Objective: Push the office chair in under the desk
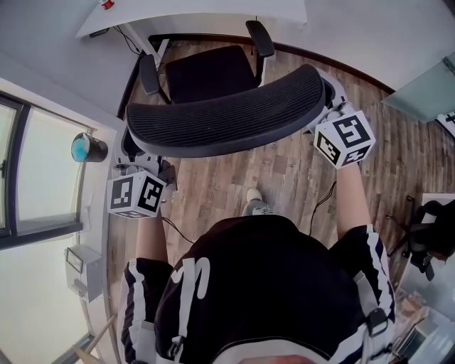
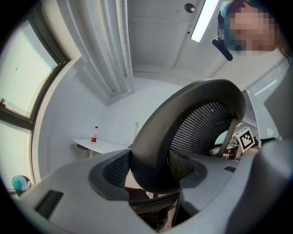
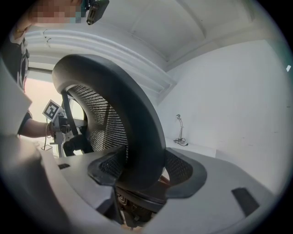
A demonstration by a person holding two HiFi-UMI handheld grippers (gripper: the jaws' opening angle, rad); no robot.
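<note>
Status: person stands behind the office chair [image 1: 210, 77], 1 gripper on each end of the backrest [image 1: 227, 117].

- left gripper [image 2: 151, 170]: jaws clamped on the backrest's outer rim at the person's left end. The dark rim fills the gap and both pads sit against it, 1 on the mesh side and 1 on the rear.
- right gripper [image 3: 141, 171]: same story at the other end. Jaws are closed on the rim, pads touching both faces, mesh visible past the inner pad.
- Both grippers point roughly level toward the desk [image 1: 192, 15].

Chair position: on the wood floor [image 1: 284, 178], facing the white desk, backrest toward the person. The whole seat [image 1: 213, 71] shows in the head view, so it is not under the desktop. The seat's front edge is near the desk edge. The 2 armrests [image 1: 148, 75] flank the seat, and the tip of the one on the person's right reaches about to the desk edge.

Desk holds a small red-capped bottle [image 2: 94, 135] near its left corner.
</note>
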